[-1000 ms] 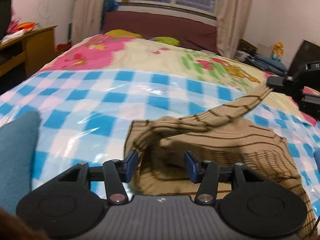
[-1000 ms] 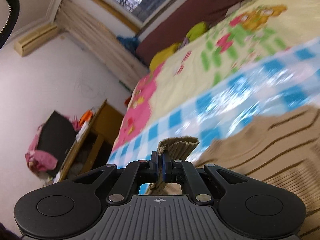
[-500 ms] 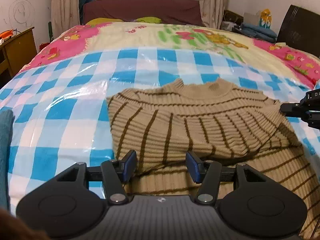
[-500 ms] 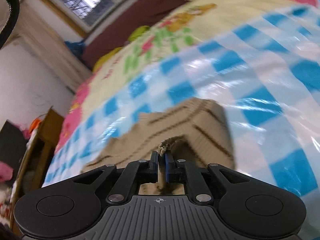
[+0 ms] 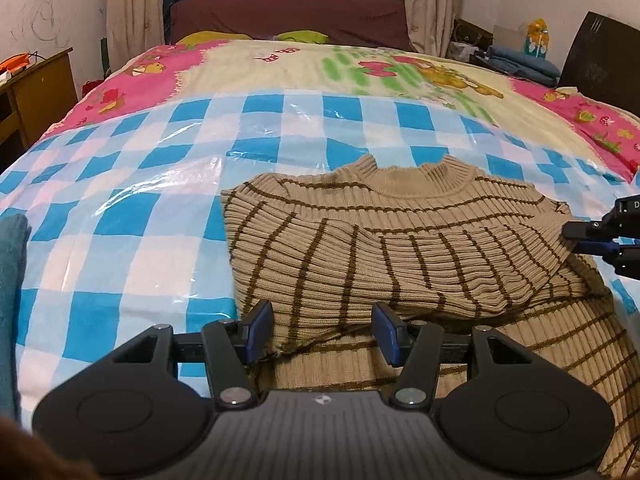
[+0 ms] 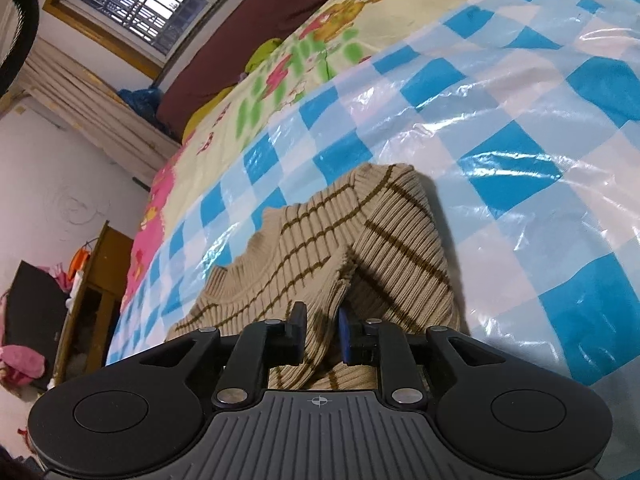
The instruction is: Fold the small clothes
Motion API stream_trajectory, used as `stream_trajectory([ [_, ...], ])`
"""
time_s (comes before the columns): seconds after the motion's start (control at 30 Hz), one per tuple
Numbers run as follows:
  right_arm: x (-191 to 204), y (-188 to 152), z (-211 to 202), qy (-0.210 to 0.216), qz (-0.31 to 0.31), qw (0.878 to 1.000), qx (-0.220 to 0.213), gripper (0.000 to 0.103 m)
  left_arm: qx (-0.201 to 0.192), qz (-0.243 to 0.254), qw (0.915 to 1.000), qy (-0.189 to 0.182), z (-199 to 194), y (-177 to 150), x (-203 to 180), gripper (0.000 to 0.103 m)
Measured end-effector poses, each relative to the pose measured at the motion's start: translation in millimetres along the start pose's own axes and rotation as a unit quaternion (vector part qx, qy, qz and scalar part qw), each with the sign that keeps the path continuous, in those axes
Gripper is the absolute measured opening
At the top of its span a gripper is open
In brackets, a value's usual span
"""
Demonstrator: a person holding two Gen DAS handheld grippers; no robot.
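Note:
A tan ribbed sweater with brown stripes (image 5: 400, 256) lies on the blue-and-white checked plastic sheet (image 5: 120, 216) on the bed. One sleeve is folded across its chest, cuff at the right. My left gripper (image 5: 322, 330) is open and empty, just above the sweater's near left part. My right gripper (image 6: 322, 330) is open, its jaws a little apart around the sleeve cuff (image 6: 320, 320). It also shows at the right edge of the left wrist view (image 5: 576, 236), beside the cuff. The sweater also shows in the right wrist view (image 6: 340, 240).
A teal cloth (image 5: 12, 280) lies at the left edge. A flowered bedspread (image 5: 320, 64) covers the far half of the bed, with a dark red headboard (image 5: 288, 12) behind. A wooden desk (image 5: 36, 84) stands at the left, and folded items (image 5: 520, 60) at the far right.
My right gripper carried the sleeve across the sweater, laid it down on the chest and opened its jaws. My left gripper stayed open over the sweater's near left part.

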State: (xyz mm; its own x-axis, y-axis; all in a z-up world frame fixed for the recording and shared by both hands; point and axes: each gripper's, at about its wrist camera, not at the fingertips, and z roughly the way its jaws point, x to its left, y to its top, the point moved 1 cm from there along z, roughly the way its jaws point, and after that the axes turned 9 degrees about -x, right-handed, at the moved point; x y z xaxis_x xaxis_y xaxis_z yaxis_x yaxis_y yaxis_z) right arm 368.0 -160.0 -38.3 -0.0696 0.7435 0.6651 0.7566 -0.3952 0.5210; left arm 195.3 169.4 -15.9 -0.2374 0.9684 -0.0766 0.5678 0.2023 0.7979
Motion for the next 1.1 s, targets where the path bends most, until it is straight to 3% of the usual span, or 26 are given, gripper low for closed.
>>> stream_trajectory([
  [0.07,0,1,-4,-0.003,-0.005,1.0,-0.006,0.007,-0.002,-0.006,1.0,0.004,0,1,4,0.057],
  [0.2,3,4,-20,0.013,-0.013,0.999,-0.026,0.005,-0.009,-0.027,0.9995,0.01,0,4,14,0.058],
  [0.3,0,2,-19,-0.012,-0.03,0.999,-0.025,0.005,-0.006,-0.043,0.9989,0.016,5,5,19,0.058],
  [0.47,-8,-3,-13,-0.045,-0.031,0.998,-0.014,0.009,0.022,-0.029,0.9987,0.036,19,-2,23,0.058],
  [0.6,7,-2,-31,-0.057,-0.08,0.994,-0.053,0.011,0.01,-0.042,0.9987,0.028,12,1,28,0.058],
  [0.7,28,-3,-38,-0.043,-0.133,0.987,-0.075,0.011,-0.008,-0.048,0.9986,0.02,8,9,26,0.058],
  [0.83,47,-13,-15,-0.015,-0.16,0.986,-0.037,0.011,-0.006,-0.041,0.999,0.014,18,14,17,0.058],
  [0.93,42,-17,5,-0.042,-0.169,0.985,-0.017,0.011,0.004,-0.025,0.9995,0.021,28,10,14,0.06],
  [1.0,30,-17,15,-0.064,-0.16,0.985,0.002,0.007,0.012,-0.019,0.9994,0.027,32,7,17,0.067],
  [1.1,19,-14,15,-0.062,-0.142,0.988,0.012,0.003,0.025,-0.034,0.9988,0.026,35,4,25,0.068],
])
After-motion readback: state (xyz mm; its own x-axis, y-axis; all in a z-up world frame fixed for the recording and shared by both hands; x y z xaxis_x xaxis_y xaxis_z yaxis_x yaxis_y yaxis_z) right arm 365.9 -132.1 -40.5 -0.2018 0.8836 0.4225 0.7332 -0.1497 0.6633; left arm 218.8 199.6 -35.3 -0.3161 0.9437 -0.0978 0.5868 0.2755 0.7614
